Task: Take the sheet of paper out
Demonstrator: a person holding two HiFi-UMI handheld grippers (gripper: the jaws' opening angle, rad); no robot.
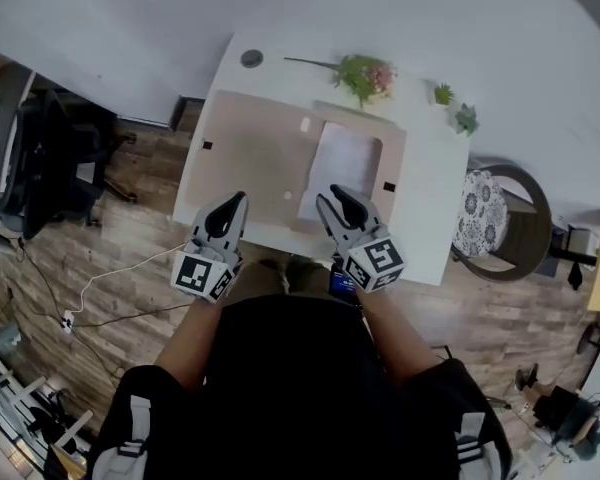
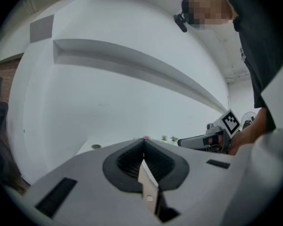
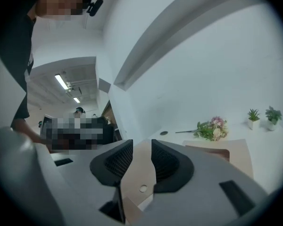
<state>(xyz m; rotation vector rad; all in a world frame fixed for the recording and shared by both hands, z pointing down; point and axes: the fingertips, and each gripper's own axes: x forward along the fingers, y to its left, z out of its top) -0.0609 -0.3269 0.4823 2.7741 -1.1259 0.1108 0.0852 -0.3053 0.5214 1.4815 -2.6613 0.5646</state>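
A flat tan envelope (image 1: 255, 153) lies on the white desk (image 1: 430, 218). A white sheet of paper (image 1: 342, 163) shows in its opened right part. My left gripper (image 1: 235, 203) hovers at the desk's front edge, just short of the envelope's near left side. Its pads meet at the tip in the left gripper view (image 2: 142, 142), with nothing held. My right gripper (image 1: 332, 200) is over the envelope's near edge, just in front of the sheet. Its jaws (image 3: 141, 147) stand apart, with the tan envelope (image 3: 226, 154) seen through the gap and beyond.
A bunch of flowers (image 1: 365, 76) lies at the desk's far edge, with two small potted plants (image 1: 455, 108) at the far right corner. A round cable hole (image 1: 251, 58) is at the far left. A chair (image 1: 500, 218) stands right of the desk; cables lie on the floor left.
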